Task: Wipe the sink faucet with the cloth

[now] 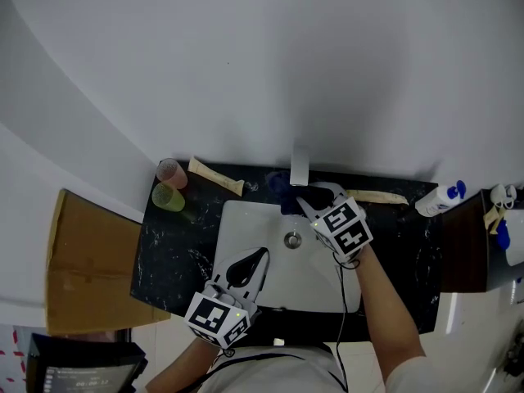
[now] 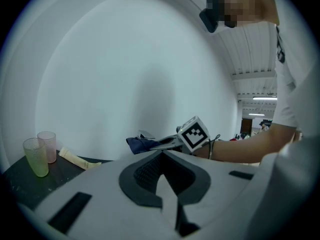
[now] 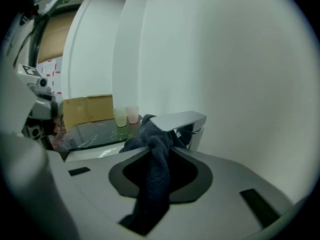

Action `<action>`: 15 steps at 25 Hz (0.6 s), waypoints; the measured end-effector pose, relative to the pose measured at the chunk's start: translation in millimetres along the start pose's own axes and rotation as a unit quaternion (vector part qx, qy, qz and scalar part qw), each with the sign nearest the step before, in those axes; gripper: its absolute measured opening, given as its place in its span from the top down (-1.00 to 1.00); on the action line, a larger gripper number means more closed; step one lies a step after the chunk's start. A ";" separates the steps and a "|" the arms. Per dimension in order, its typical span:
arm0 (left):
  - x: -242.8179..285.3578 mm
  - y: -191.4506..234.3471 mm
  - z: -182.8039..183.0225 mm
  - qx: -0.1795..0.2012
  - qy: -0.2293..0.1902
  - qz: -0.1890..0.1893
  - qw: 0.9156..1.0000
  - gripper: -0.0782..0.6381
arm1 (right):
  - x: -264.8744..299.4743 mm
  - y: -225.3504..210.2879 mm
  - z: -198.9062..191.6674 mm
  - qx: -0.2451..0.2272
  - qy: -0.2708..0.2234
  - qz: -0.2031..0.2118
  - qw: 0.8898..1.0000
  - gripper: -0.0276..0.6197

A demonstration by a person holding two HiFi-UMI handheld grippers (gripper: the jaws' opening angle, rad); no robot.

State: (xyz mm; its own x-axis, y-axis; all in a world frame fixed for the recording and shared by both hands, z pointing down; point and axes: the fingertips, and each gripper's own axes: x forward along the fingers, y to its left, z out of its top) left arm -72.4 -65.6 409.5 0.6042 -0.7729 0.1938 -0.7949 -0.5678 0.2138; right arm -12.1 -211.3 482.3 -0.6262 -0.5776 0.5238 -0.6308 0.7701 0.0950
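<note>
Navy cloth (image 3: 154,180) clamped in right gripper (image 3: 161,145) jaws, bunched just ahead of tips, touching chrome faucet (image 3: 179,120) spout. Mid-wipe by look; rest of faucet likely left. Empty left gripper (image 2: 163,160) jaws together.

Wall (image 1: 246,72) close behind faucet (image 1: 300,167)

wall (image 1: 286,72): plain white | surface (image 1: 168,256): black, marbled | cardboard box (image 1: 86,260): beside surface's left edge | ceiling lights (image 2: 265,98): lit
</note>
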 end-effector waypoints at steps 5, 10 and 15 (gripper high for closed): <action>-2.8 0.2 -1.8 -0.002 0.003 0.002 1.000 0.78 | 12.7 -30.2 7.6 0.002 0.005 -0.040 0.999 0.64; -0.5 0.4 -1.3 -0.007 -0.002 -0.001 1.000 0.78 | -7.0 7.2 2.7 -0.022 0.015 -0.011 1.000 0.64; 2.4 0.4 0.6 -0.013 -0.009 -0.004 1.000 0.78 | -28.6 42.4 -3.4 -0.052 0.033 0.032 0.998 0.64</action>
State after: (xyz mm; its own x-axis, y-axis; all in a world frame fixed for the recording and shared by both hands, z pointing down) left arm -71.3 -67.8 409.5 0.6094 -0.7735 0.1740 -0.7881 -0.5671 0.2392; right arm -19.4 -161.2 474.3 -0.6305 -0.5096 0.5855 -0.5367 0.8311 0.1455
